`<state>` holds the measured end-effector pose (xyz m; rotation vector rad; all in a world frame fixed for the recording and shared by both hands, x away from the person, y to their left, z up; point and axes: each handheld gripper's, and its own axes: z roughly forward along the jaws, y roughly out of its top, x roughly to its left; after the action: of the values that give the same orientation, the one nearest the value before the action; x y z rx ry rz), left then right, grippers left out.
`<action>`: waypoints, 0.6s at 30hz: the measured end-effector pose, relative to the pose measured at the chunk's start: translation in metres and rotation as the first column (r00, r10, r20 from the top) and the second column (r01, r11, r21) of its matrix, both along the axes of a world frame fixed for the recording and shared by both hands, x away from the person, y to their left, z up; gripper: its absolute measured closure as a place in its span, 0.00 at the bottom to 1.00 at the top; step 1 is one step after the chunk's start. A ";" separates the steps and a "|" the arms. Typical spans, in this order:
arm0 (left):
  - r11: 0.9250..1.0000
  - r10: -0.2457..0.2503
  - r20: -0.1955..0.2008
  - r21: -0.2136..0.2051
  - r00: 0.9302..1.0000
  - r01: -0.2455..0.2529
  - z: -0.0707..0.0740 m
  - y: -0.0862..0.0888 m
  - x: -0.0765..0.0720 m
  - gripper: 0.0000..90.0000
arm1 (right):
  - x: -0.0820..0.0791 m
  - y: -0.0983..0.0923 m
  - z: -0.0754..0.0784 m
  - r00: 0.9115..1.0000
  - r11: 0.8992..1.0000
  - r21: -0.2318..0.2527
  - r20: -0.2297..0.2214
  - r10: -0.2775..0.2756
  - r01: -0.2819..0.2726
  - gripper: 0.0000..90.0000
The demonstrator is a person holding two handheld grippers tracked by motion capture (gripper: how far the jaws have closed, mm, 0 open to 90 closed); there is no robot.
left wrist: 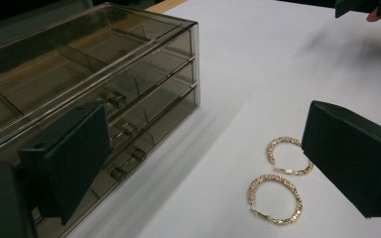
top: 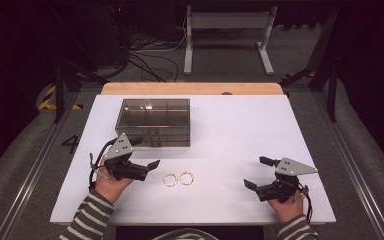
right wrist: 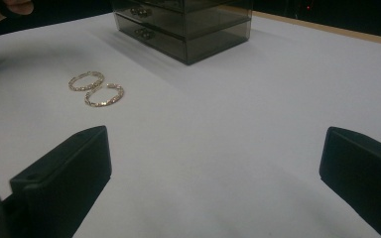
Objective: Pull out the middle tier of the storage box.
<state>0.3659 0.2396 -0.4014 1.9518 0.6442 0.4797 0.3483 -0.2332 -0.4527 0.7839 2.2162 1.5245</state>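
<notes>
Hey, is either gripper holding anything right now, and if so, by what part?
Nothing is held. The left gripper and right gripper are both open; the two hoop earrings lie untouched.

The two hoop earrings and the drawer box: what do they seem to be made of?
The hoop earrings look like gold-coloured metal with a rough, glittery surface that catches light; whether stones are set in it cannot be told. The drawer box looks like smoky clear plastic, glossy: its dividers and knobs show through the walls.
</notes>
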 end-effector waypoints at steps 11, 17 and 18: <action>1.000 -0.018 -0.013 0.004 1.000 0.018 0.001 0.002 0.004 0.04 | 0.000 0.000 0.000 1.000 1.000 0.000 0.000 -0.001 0.001 0.01; 0.999 -0.038 0.012 0.000 0.999 0.038 0.004 0.008 0.002 0.16 | 0.000 0.000 0.000 1.000 1.000 0.000 -0.001 -0.001 0.001 0.01; 0.999 -0.041 0.019 0.007 0.999 0.041 0.004 0.008 0.001 0.17 | 0.000 0.000 0.000 1.000 1.000 -0.001 -0.001 -0.002 0.001 0.01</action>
<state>0.3670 0.2475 -0.3975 1.9608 0.5904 0.4750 0.3484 -0.2330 -0.4529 0.7862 2.2164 1.5228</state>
